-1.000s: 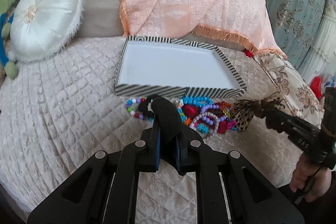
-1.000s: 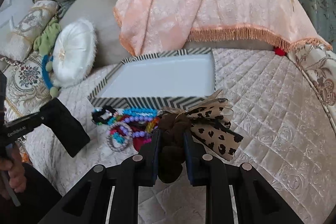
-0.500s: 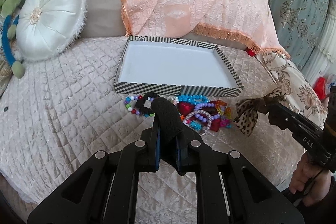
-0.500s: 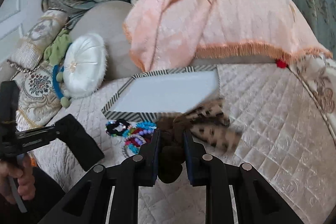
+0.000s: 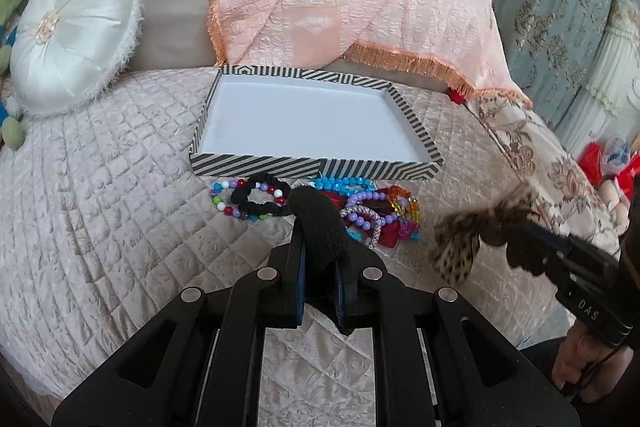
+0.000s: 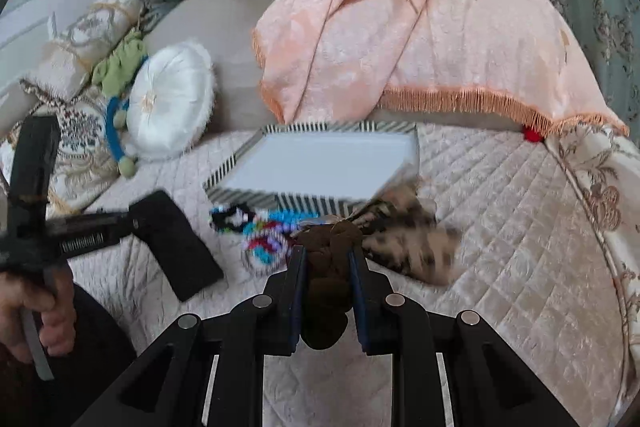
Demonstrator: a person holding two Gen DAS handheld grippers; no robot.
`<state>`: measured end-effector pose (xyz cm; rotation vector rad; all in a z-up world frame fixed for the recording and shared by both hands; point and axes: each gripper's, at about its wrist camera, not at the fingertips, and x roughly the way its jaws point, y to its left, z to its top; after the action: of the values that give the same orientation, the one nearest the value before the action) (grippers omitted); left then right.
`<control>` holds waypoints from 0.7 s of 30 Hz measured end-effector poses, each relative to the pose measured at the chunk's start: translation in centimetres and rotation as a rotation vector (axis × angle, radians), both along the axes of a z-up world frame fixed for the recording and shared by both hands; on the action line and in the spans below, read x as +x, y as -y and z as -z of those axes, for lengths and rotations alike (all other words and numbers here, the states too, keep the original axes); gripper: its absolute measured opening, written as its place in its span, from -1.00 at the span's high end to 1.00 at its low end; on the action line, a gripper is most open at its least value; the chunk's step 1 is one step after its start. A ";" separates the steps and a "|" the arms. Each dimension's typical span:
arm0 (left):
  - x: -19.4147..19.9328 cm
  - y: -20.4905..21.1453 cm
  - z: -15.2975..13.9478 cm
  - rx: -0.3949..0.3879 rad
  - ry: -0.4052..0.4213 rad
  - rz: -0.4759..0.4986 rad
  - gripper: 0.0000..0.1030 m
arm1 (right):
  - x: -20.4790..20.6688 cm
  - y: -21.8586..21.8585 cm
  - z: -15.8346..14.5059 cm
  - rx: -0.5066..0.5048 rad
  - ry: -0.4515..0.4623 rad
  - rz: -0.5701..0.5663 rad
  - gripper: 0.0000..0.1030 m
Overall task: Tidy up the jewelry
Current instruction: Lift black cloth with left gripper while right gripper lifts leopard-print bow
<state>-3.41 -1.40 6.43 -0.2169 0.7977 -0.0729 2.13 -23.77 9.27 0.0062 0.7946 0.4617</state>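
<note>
A striped tray (image 5: 316, 167) lies empty on the bed; near it beaded bracelets (image 5: 360, 203); left claw (image 5: 320, 247) pinches a black cloth (image 5: 320, 223), right claw (image 6: 328, 267) a leopard-print bow (image 6: 404, 239).

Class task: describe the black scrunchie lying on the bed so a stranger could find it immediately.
Find the striped tray on the quilted bed. Just in front of its near wall lies a heap of bright beaded bracelets. The black scrunchie sits at the heap's left end: a ruffled fabric ring, not beads.

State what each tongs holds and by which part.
Left tongs: black fabric piece, clamped at its lower end. Right tongs: leopard-print bow, gripped by its brown scrunchie part.
</note>
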 end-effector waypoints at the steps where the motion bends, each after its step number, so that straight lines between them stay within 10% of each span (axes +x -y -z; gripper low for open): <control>1: -0.1 -0.1 0.0 -0.004 -0.003 -0.005 0.81 | 0.2 0.1 0.0 0.004 -0.025 0.011 0.62; 21: -2.1 0.7 -1.8 0.154 0.000 -0.092 0.81 | 0.1 -0.3 -2.0 0.130 -0.021 -0.010 0.61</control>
<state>-5.46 -2.15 8.24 -0.1073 0.7883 0.0751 2.25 -23.45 11.31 0.1278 0.7847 0.5231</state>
